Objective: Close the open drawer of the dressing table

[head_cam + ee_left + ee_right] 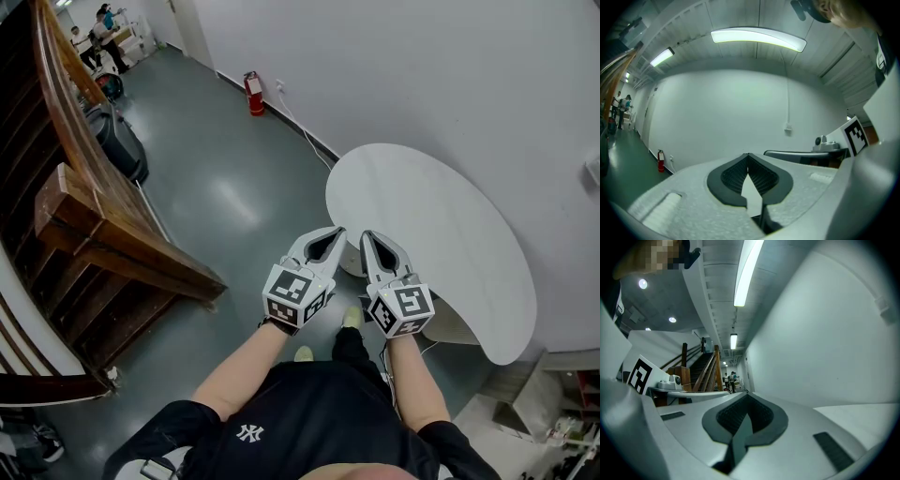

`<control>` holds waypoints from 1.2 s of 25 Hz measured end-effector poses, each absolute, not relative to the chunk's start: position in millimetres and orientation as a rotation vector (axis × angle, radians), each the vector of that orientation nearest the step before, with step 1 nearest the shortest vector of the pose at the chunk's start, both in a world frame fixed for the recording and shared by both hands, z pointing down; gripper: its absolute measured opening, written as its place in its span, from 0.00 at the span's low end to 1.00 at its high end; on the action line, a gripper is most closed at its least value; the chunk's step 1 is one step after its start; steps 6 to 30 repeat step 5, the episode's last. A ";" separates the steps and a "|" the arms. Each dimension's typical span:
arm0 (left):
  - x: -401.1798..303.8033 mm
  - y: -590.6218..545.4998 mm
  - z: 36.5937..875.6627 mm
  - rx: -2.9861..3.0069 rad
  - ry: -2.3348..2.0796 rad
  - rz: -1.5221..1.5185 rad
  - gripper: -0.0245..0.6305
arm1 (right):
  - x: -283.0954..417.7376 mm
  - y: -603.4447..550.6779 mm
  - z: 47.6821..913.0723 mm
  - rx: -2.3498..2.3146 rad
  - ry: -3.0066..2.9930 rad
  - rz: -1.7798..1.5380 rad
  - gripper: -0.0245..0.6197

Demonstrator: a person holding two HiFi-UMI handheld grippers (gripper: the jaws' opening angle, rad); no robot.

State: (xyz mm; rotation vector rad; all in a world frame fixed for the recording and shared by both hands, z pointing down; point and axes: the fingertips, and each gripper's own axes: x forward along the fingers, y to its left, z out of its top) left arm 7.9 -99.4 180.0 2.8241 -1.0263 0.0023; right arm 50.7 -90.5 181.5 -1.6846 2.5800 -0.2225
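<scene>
You hold the left gripper and the right gripper side by side, both pointing level, near the rounded edge of the white desk. The jaws of each are pressed together with nothing between them. No view shows the drawer, so it may stand open or pushed in. Any next move needs the desk's front in sight.
</scene>
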 end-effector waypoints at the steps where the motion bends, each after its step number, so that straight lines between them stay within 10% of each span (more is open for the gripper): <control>1: 8.1 -99.9 179.8 2.826 -1.027 0.003 0.06 | 50.8 -90.9 181.8 -1.685 2.579 -0.222 0.06; 30: 9.1 -99.8 180.4 2.832 -1.031 0.007 0.06 | 51.6 -91.2 184.5 -1.686 2.576 -0.226 0.06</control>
